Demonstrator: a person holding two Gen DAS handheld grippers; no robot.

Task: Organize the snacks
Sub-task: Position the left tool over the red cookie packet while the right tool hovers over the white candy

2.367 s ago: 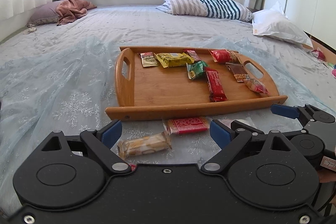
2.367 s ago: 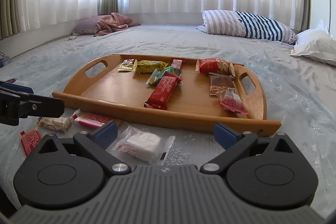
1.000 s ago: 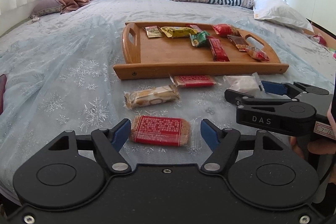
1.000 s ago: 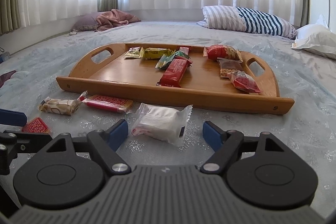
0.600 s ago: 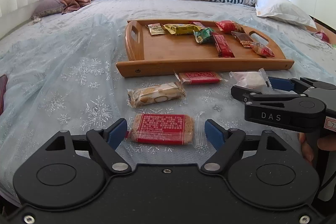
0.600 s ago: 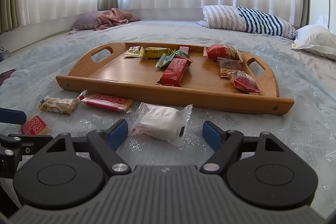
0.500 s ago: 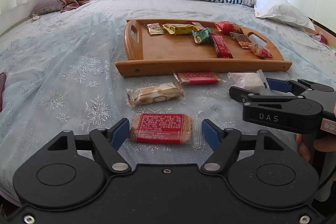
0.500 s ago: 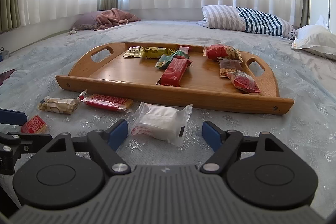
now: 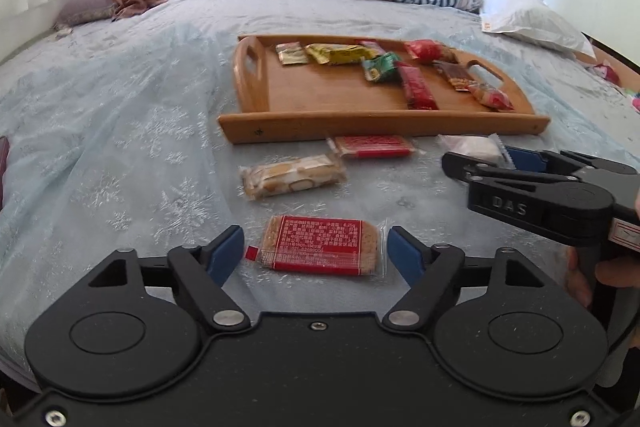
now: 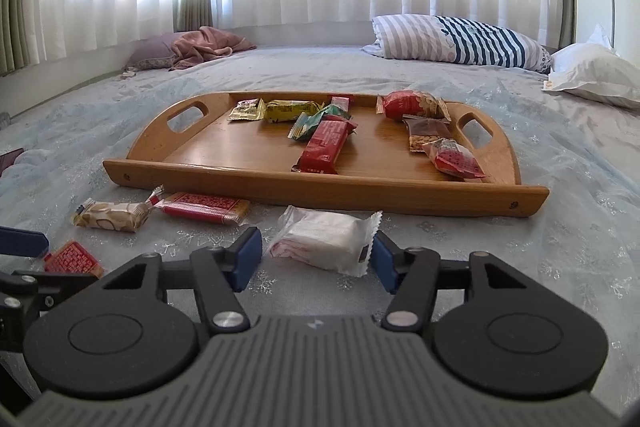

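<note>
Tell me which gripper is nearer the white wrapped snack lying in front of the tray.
Right. The right gripper is closing around the white wrapped snack; the left gripper straddles a red cracker packet further from the tray.

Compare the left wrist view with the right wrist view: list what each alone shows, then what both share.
Left wrist only: the person's hand holding the right gripper.

Right wrist only: that gripper's jaws closing around the white packet.

Both: the wooden tray, the nougat bar, the long red bar, and the flat red packet between the left gripper's open jaws.
</note>
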